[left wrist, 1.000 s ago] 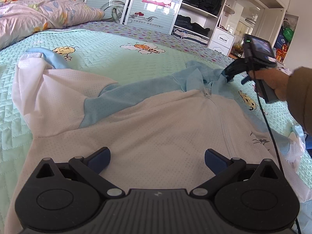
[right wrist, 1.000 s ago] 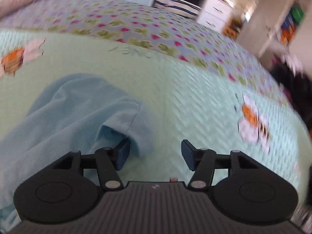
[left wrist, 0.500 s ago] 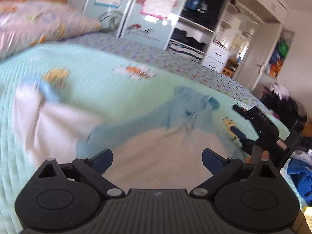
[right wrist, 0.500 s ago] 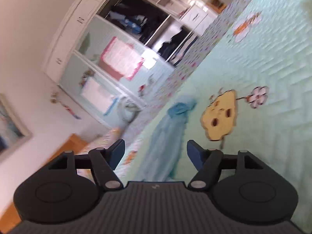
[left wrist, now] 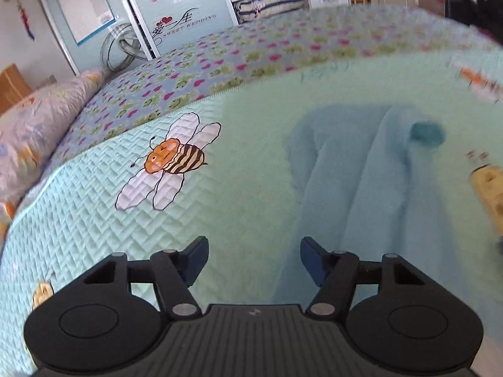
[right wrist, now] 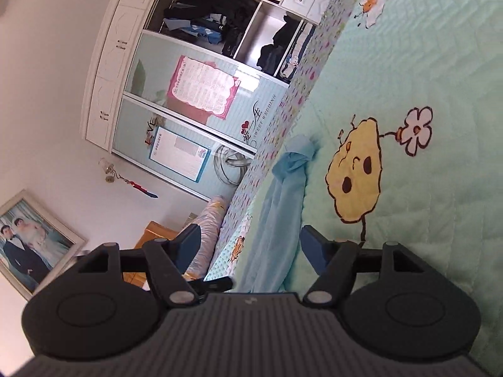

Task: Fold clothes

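Note:
A light blue part of the garment (left wrist: 361,182) lies in soft folds on the mint quilt (left wrist: 245,169), right of a printed bee. My left gripper (left wrist: 254,251) hovers over the quilt at the cloth's left edge. Its jaws are closing with nothing between them, and its right finger (left wrist: 314,264) is over the blue fabric. The right wrist view is rolled onto its side. There the blue cloth (right wrist: 283,207) runs away along the bed. My right gripper (right wrist: 250,238) is held low, points along the bed, and is open and empty.
A flowered sheet (left wrist: 251,59) borders the quilt, and a pillow (left wrist: 37,132) lies at the left. Behind the bed stands a wardrobe (right wrist: 201,72) with sliding doors and open shelves of dark clothes. A framed photo (right wrist: 28,245) hangs on the wall.
The left gripper swung from above the garment's white body to its blue end near the bee, and its jaws narrowed. The right gripper left the blue cloth's edge and rolled onto its side.

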Demonstrator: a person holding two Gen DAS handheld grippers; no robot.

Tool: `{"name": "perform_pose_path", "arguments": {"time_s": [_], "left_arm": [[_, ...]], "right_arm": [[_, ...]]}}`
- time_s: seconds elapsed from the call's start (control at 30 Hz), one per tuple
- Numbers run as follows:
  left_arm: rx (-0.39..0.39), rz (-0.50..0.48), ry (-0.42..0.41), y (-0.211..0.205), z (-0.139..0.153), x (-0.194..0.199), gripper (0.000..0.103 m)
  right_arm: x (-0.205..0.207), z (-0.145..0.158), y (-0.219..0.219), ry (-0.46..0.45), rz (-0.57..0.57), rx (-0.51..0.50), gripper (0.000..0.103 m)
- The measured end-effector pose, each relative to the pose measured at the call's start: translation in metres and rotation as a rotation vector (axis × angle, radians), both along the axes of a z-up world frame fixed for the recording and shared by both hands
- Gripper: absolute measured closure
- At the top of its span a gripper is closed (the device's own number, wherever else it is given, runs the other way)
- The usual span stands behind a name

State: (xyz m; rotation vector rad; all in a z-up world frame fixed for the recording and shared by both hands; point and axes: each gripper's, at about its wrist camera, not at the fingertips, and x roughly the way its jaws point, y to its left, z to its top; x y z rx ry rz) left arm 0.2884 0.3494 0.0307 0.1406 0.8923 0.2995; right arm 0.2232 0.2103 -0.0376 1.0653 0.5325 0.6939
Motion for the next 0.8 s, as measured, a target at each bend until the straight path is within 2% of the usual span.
{"name": "perform_pose_path", "arguments": {"time_s": [0.07, 0.17, 0.27, 0.37, 0.47, 0.53, 0.57, 0.67, 0.7, 0.8], "left_arm": [[-0.099, 0.0, -0.005, 0.01, -0.005, 0.008, 0.044], [-0.23, 0.027, -0.031, 0.026, -0.009, 0.016, 0.04], [-0.326, 0.043, -0.056, 0.039, -0.008, 0.015, 0.036], [-0.445, 0.01, -0.091, 0.045, -0.003, 0.012, 0.033], [-0.439, -0.03, -0.058, 0.034, -0.007, 0.017, 0.034], [-0.392, -0.043, -0.027, 0.026, -0.014, 0.02, 0.046], [-0.371, -0.045, -0.02, 0.024, -0.016, 0.021, 0.056], [-0.406, -0.055, -0.03, 0.025, -0.014, 0.017, 0.101], [-0.402, -0.052, -0.037, 0.025, -0.012, 0.015, 0.101], [-0.306, -0.052, -0.044, 0.02, -0.003, 0.012, 0.102]], "right_arm": [[0.003, 0.0, 0.001, 0.004, 0.002, 0.008, 0.032], [0.005, -0.001, 0.002, 0.012, 0.005, 0.011, 0.032], [0.001, -0.004, 0.002, 0.014, 0.008, 0.007, 0.032], [-0.004, -0.006, 0.0, 0.015, 0.01, 0.009, 0.032], [-0.004, -0.006, 0.0, 0.015, 0.011, 0.005, 0.032], [-0.005, -0.006, 0.0, 0.014, 0.011, 0.004, 0.032], [-0.006, -0.006, 0.0, 0.014, 0.011, 0.004, 0.032], [-0.005, -0.006, 0.0, 0.011, 0.01, 0.0, 0.032], [-0.005, -0.006, 0.0, 0.011, 0.01, 0.0, 0.032], [-0.006, -0.008, -0.001, 0.01, 0.01, -0.001, 0.032]]}}
